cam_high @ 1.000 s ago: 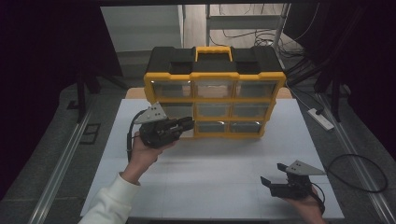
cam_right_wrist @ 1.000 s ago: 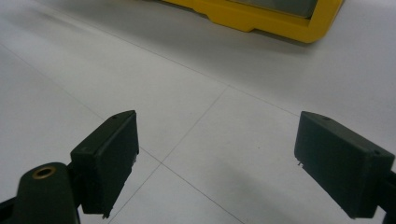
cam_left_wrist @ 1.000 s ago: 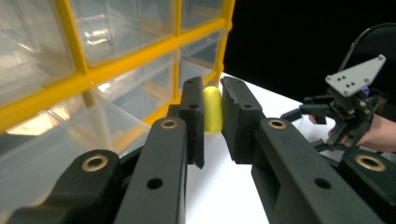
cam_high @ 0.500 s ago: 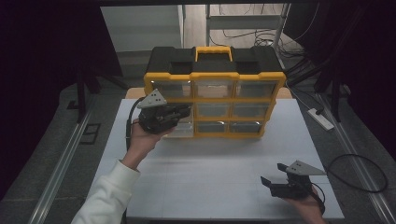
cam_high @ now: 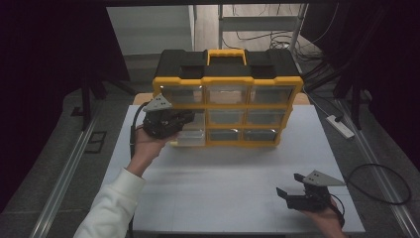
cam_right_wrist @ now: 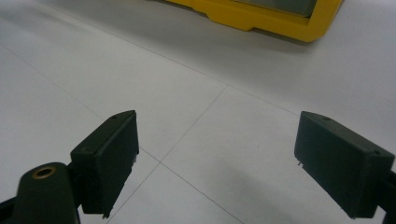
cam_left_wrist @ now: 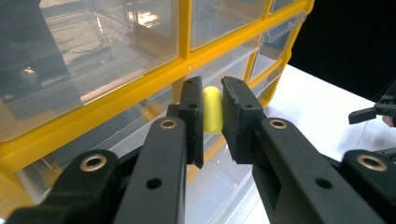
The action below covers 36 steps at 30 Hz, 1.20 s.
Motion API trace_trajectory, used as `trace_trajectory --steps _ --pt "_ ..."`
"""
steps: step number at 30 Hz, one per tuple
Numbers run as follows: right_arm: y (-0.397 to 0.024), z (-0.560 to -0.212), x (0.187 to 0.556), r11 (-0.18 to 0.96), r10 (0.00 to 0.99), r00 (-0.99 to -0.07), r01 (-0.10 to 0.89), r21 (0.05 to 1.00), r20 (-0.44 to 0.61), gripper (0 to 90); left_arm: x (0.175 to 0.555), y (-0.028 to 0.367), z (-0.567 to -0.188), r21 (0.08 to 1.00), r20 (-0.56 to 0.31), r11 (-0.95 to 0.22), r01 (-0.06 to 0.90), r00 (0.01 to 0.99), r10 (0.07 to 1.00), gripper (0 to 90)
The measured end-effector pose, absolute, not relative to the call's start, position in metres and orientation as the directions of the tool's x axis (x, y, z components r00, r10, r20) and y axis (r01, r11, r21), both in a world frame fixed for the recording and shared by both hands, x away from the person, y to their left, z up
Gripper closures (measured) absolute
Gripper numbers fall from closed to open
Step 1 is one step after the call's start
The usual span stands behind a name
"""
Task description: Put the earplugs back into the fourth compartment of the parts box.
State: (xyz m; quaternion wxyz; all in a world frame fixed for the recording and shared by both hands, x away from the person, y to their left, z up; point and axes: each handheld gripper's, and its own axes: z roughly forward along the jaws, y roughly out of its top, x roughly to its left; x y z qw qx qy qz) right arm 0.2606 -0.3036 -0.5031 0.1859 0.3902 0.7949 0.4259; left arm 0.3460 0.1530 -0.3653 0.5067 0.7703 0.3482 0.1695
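Left gripper view puts your left hand-held gripper (cam_left_wrist: pixel 212 116) nearly clamped on the drawer's stiff yellow tab (cam_left_wrist: pixel 212 109); pinch there, since the clear plastic organizer (cam_high: pixel 228 106) looks slippery.

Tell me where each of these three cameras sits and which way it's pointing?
High view: above the person's side, looking forward and down at the white table and yellow organizer; forearms, both hands, left gripper and right gripper show.
Left gripper view: rides that gripper, facing the organizer's clear drawers; its jaws flank a yellow tab.
Right gripper view: rides that gripper, looking low across the table; jaws wide apart.
All three share the organizer.
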Motion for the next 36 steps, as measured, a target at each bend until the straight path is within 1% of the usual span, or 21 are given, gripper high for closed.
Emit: trace_trajectory --steps 1,2,3,5,6,7,9,11,14,19,32,36 --pt "-0.304 -0.503 0.261 0.332 0.779 -0.626 0.462 0.822 0.037 14.5 0.346 0.153 -0.366 0.898 -0.093 -0.242 0.367 0.697 0.711 76.4" --pt "-0.304 -0.503 0.261 0.332 0.779 -0.626 0.462 0.822 0.037 14.5 0.346 0.153 -0.366 0.9 -0.093 -0.238 0.365 0.695 0.713 72.0" --pt "-0.304 -0.503 0.26 0.333 0.779 -0.626 0.461 0.823 0.036 14.5 0.346 0.153 -0.367 0.904 -0.096 -0.23 0.36 0.695 0.712 61.3" --pt "-0.304 -0.503 0.26 0.335 0.778 -0.628 0.461 0.822 0.034 14.5 0.345 0.153 -0.367 0.905 -0.109 -0.213 0.368 0.686 0.719 43.6" --pt "-0.304 -0.503 0.26 0.335 0.778 -0.627 0.461 0.822 0.035 14.5 0.344 0.153 -0.368 0.904 -0.114 -0.208 0.373 0.68 0.724 36.9" --pt "-0.304 -0.503 0.26 0.334 0.779 -0.627 0.461 0.822 0.035 14.5 0.344 0.153 -0.368 0.903 -0.117 -0.204 0.377 0.674 0.729 32.6" --pt "-0.304 -0.503 0.26 0.333 0.78 -0.625 0.463 0.822 0.036 14.5 0.342 0.153 -0.369 0.9 -0.121 -0.204 0.385 0.671 0.732 27.8" --pt "-0.304 -0.503 0.26 0.333 0.78 -0.625 0.462 0.822 0.035 14.5 0.34 0.153 -0.369 0.899 -0.118 -0.208 0.384 0.671 0.732 25.1" --pt "-0.304 -0.503 0.26 0.334 0.779 -0.626 0.462 0.822 0.035 14.5 0.333 0.153 -0.37 0.902 -0.126 -0.209 0.378 0.693 0.71 24.4" --pt "-0.304 -0.503 0.26 0.336 0.778 -0.627 0.459 0.822 0.032 14.5 0.318 0.153 -0.374 0.908 -0.106 -0.227 0.351 0.718 0.688 21.4" --pt "-0.304 -0.503 0.259 0.335 0.779 -0.626 0.46 0.822 0.033 14.5 0.271 0.164 -0.401 0.912 -0.076 -0.254 0.322 0.741 0.667 20.7" --pt "-0.303 -0.503 0.259 0.338 0.778 -0.628 0.46 0.821 0.031 14.5 0.259 0.171 -0.416 0.909 -0.089 -0.242 0.338 0.727 0.68 20.7"
